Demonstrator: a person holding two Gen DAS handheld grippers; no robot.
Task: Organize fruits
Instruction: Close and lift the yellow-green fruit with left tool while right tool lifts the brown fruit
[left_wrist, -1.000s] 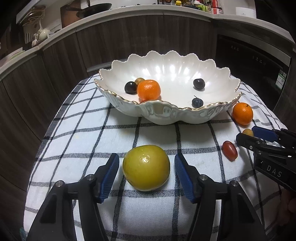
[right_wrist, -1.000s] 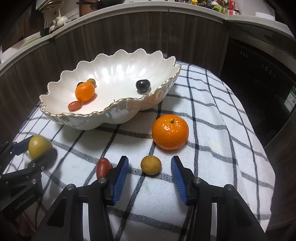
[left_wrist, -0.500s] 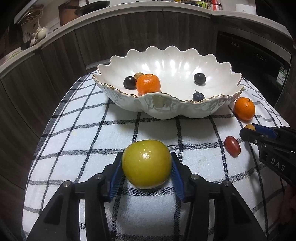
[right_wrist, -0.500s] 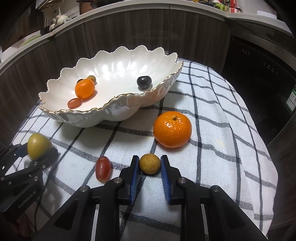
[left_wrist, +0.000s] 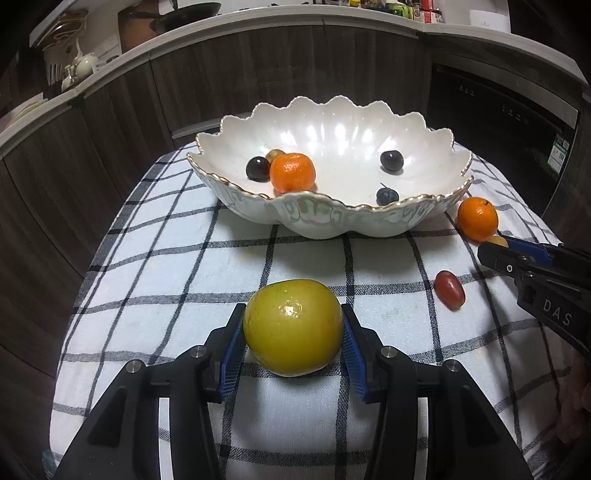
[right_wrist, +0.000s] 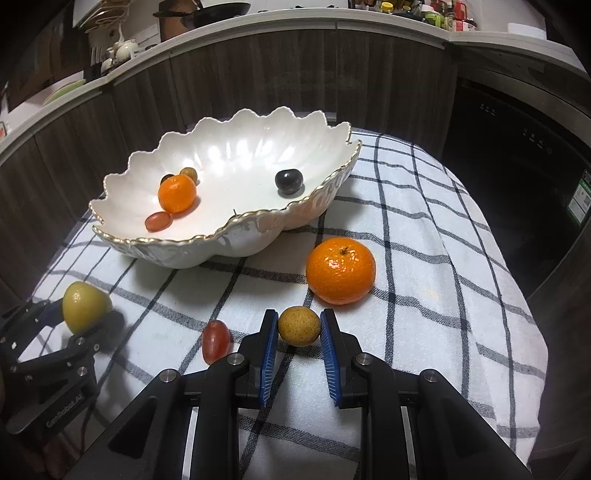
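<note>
My left gripper (left_wrist: 293, 339) is shut on a large yellow-green fruit (left_wrist: 293, 326) and holds it just above the checked cloth, in front of the white scalloped bowl (left_wrist: 332, 218). My right gripper (right_wrist: 298, 332) is shut on a small yellow-brown fruit (right_wrist: 298, 325), lifted slightly off the cloth. The bowl (right_wrist: 229, 240) holds a mandarin (right_wrist: 177, 193), a red grape tomato (right_wrist: 157, 220), dark plums (right_wrist: 289, 181) and a small brown fruit (right_wrist: 188, 173). A second mandarin (right_wrist: 340, 270) and a red grape tomato (right_wrist: 215, 340) lie on the cloth. The left gripper also shows in the right wrist view (right_wrist: 86, 312).
The checked cloth (right_wrist: 424, 258) covers a small table whose edges drop off on all sides. Dark wood cabinets (left_wrist: 258, 74) curve behind it, with a dark appliance (right_wrist: 517, 166) at the right. The counter above carries a pan and bottles.
Both grippers closed on their fruits: the left on the yellow-green fruit, the right on the small yellow-brown one. Both have since risen slightly, with the bowl now looking farther off.
</note>
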